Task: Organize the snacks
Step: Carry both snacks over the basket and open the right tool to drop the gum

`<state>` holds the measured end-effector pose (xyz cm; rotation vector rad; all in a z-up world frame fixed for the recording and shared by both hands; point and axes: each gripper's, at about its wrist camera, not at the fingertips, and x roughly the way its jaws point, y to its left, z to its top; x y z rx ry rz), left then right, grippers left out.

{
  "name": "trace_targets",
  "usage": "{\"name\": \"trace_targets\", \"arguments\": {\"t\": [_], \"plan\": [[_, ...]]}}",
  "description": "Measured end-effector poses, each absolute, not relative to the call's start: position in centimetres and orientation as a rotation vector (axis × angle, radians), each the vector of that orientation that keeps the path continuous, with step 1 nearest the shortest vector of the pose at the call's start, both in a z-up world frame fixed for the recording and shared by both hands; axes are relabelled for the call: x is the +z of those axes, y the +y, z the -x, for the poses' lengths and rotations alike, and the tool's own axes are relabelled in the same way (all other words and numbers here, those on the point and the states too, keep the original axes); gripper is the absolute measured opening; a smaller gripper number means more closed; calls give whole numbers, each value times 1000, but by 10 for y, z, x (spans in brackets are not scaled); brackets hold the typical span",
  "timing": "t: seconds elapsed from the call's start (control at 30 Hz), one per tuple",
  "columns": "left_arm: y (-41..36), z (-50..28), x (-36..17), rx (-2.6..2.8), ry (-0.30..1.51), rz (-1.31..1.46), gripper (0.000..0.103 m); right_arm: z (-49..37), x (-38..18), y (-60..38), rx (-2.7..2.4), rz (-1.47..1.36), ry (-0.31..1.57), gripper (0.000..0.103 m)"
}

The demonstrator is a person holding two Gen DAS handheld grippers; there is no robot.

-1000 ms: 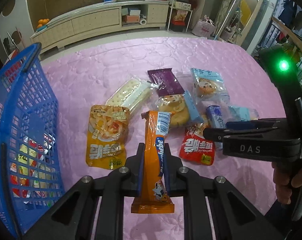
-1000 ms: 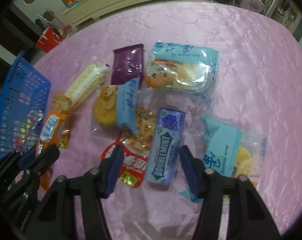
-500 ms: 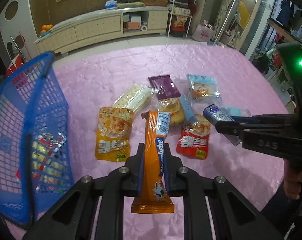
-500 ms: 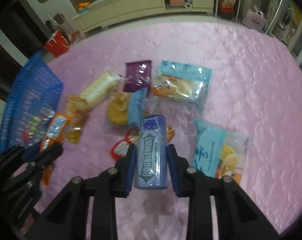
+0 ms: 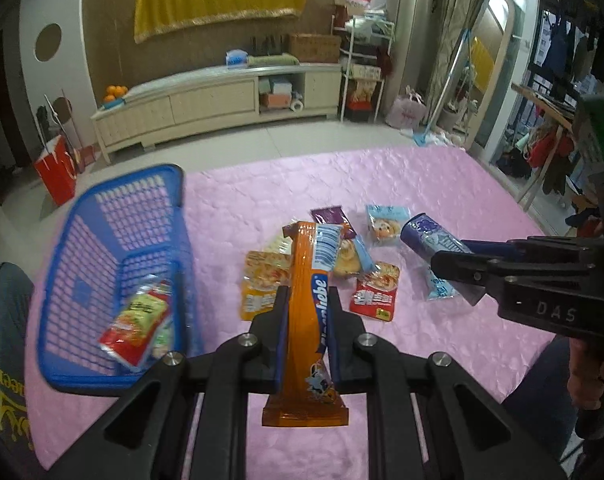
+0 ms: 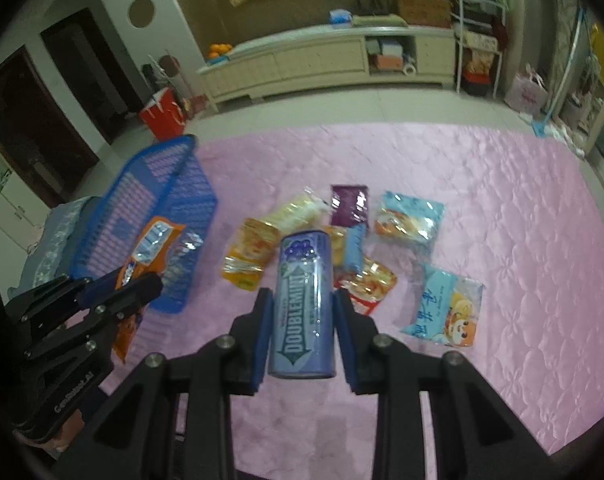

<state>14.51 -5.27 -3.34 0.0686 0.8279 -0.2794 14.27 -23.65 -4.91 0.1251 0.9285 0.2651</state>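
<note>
Both picks look finished, and the step in hand is, by my judgement, the carry toward the blue plastic mesh basket (image 5: 114, 276), which stands at the left on the pink quilted bed cover (image 5: 441, 184). A red and green snack packet (image 5: 138, 326) already lies inside it.

The left hand-held gripper (image 5: 305, 332) is clenched on a long orange foil snack bar (image 5: 309, 312); the blue pads press its two sides and the bar stands upright between them, off the cover. In the right wrist view this bar is already near the wall of the basket. The right hand-held gripper (image 6: 302, 312) has just been closing, and now it is grasping a purple Doublemint gum canister (image 6: 303, 304) by its sides, with the canister pointing forward along the fingers.

The other snacks wait in a loose group in the middle of the cover: a yellow crisp pouch (image 5: 262, 284), a red crisp pouch (image 5: 375, 292), a purple wrapper (image 6: 349, 204), a clear pack of pale biscuits (image 6: 298, 210) and several light blue cake packets (image 6: 407, 216).

The next move probably asks each gripper to come above the open top of the basket, not over its rim, and to open only there, one after the other so that they do not collide.
</note>
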Motion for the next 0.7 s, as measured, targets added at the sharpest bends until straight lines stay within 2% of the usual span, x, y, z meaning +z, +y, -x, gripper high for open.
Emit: {"name": "trace_targets", "arguments": {"t": [0.43,0.7], "plan": [[24,-121,-3,-157,762,-63,15,-141,-10,-152,409,-44,851,35],[78,-116,0,-76,763,-25,15,-154,-8,-97,493,2,853,35]]}}
